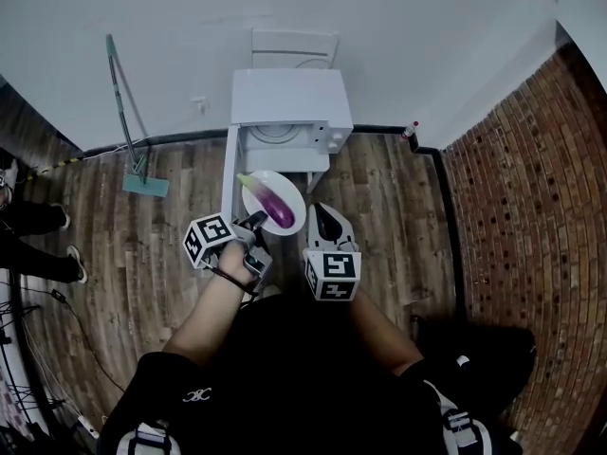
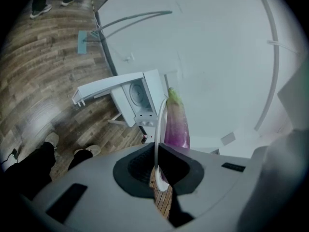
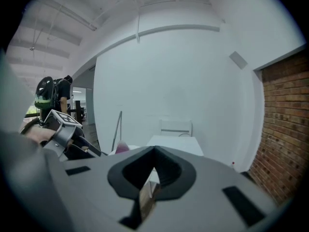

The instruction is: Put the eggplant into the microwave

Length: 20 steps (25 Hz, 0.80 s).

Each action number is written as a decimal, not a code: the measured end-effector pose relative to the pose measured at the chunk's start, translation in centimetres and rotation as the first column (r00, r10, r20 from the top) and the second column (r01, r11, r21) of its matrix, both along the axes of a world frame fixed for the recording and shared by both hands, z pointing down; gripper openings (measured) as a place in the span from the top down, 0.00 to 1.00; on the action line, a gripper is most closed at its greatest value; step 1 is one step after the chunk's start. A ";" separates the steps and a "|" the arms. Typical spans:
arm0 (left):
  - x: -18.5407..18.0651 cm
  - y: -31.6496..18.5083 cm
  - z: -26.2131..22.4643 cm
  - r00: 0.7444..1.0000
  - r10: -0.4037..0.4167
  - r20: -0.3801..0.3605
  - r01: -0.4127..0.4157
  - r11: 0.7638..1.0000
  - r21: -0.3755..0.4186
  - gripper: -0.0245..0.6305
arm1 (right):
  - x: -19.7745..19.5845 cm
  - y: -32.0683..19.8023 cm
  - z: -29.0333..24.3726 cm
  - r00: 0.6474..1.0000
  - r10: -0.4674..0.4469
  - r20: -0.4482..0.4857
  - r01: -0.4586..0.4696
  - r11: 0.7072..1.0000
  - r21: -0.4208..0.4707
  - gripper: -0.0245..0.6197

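Observation:
A purple eggplant point(image 1: 276, 207) with a green stem lies on a white plate point(image 1: 293, 193). My left gripper point(image 1: 254, 224) is shut on the plate's near rim and holds it level in front of the white microwave point(image 1: 290, 100). The microwave's door point(image 1: 230, 171) hangs open to the left. In the left gripper view the plate point(image 2: 159, 129) shows edge-on between the jaws, with the eggplant point(image 2: 176, 124) beyond it and the microwave point(image 2: 139, 98) ahead. My right gripper point(image 1: 325, 222) is shut and empty, just right of the plate. In the right gripper view my right gripper point(image 3: 147, 187) points toward the microwave point(image 3: 176, 144).
A mop point(image 1: 126, 121) leans on the white wall at the left. A white chair point(image 1: 294, 44) stands behind the microwave. A small bottle point(image 1: 410, 131) sits in the corner by the brick wall point(image 1: 531, 207). Another person's legs point(image 1: 28, 235) are at the far left.

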<state>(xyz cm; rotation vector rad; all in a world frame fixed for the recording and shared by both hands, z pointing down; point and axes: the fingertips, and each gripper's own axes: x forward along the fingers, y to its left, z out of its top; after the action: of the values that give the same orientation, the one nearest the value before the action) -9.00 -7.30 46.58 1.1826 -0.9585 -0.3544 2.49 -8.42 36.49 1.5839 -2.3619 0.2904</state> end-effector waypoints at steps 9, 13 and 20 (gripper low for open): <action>-0.5 -5.1 1.3 0.993 -0.114 0.011 0.114 0.993 -0.011 0.94 | -1.7 -7.4 1.2 0.989 -0.147 0.011 0.147 0.989 -0.010 0.95; 0.6 -8.1 1.8 0.979 -0.202 0.012 0.202 0.979 0.008 0.94 | -1.8 -11.3 1.5 0.962 -0.272 0.022 0.272 0.962 -0.002 0.95; 3.4 -12.5 3.5 0.927 -0.375 0.003 0.375 0.927 -0.018 0.94 | -0.5 -17.5 2.9 0.885 -0.466 0.009 0.466 0.884 -0.037 0.95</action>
<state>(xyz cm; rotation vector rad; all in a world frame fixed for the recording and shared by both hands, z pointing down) -5.64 -19.83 50.11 0.9786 -1.1875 -0.6497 2.00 -25.88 39.43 0.9468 -2.6227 0.2253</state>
